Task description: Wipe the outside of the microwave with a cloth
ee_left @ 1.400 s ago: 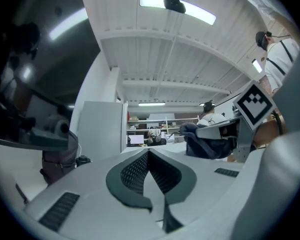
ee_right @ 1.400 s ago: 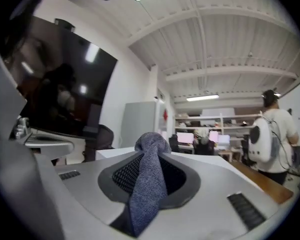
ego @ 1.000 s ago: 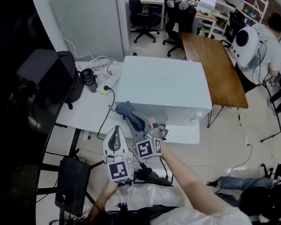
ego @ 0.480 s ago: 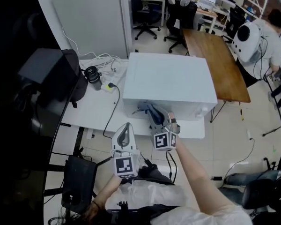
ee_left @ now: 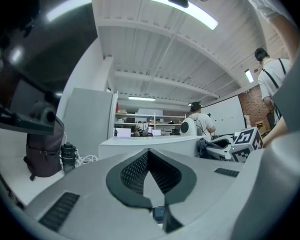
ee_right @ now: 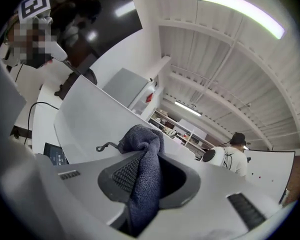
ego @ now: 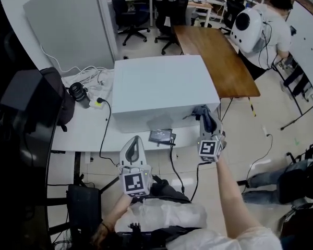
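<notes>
Slip risk first: right gripper [ego: 204,123] is clamped on one fold of the cloth [ee_right: 144,149], at the front-right corner of the microwave [ego: 161,85]. We'd expect that edge to drag the cloth out of the jaws. Left gripper [ee_left: 149,156] is closed on nothing, so nothing braces the microwave if it slides. Small dark device [ego: 160,135] just in front could get knocked off. Tabletop [ego: 81,129] is white and smooth, with a cable [ego: 109,120] trailing over its edge. Open office behind: wooden table [ego: 219,56], chairs [ego: 125,9], person [ego: 266,20] standing.
</notes>
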### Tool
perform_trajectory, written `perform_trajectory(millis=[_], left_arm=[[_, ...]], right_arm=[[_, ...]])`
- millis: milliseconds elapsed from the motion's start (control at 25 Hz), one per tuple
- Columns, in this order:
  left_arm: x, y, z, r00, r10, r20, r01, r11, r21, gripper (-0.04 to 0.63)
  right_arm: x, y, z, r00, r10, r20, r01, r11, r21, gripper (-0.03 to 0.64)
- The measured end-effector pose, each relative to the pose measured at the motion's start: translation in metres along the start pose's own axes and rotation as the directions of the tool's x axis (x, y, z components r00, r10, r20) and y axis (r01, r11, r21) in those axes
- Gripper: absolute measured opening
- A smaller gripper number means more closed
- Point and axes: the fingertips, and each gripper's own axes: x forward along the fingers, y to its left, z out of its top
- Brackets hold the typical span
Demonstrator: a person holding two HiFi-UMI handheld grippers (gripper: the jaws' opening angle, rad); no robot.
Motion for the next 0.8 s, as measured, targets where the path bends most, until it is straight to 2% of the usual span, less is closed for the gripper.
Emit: perform_trajectory(millis=[160,200,280,400,520,680,760,800], left_arm=[[0.0,-0.003,-0.001,1.0,-0.007,-0.006,0.007,1.0,0.005,-0.008],[-0.001,0.001,-0.004,1.0,0.002,-0.012,-0.002,1.0,0.014,-0.008],[-0.005,0.013,-0.01,0.999,0.029,-0.027,-0.028,0.999,0.04,-0.008],[-0.014,0.028,-0.016,0.997,0.068,-0.044,-0.064,0.995,0.078,-0.008],[-0.023,0.035,-0.016,0.994,0.098,-0.049,-0.095,0.994,0.06,-0.008],[-0.038,0.052,-0.017,0.989,0.138,-0.06,-0.134,0.988,0.072,-0.008],[-0.046,0.06,-0.014,0.983,0.17,-0.062,-0.166,0.984,0.07,-0.008],[-0.049,0.064,-0.011,0.98,0.19,-0.06,-0.187,0.981,0.056,-0.008]], right_arm=[[-0.01,0.003,0.001,1.0,0.004,-0.001,-0.004,1.0,0.02,0.097],[-0.012,0.017,0.011,0.999,0.036,0.008,-0.036,0.999,0.014,0.095],[-0.015,0.07,0.031,0.986,0.158,0.056,-0.157,0.987,-0.009,0.095],[-0.011,0.165,0.058,0.931,0.334,0.145,-0.339,0.941,0.007,0.095],[-0.004,0.239,0.085,0.87,0.459,0.18,-0.464,0.886,-0.018,0.095],[0.008,0.312,0.115,0.79,0.581,0.196,-0.578,0.813,-0.078,0.097],[0.015,0.336,0.12,0.764,0.619,0.18,-0.609,0.785,-0.112,0.097],[0.021,0.343,0.118,0.761,0.628,0.166,-0.616,0.779,-0.121,0.097]])
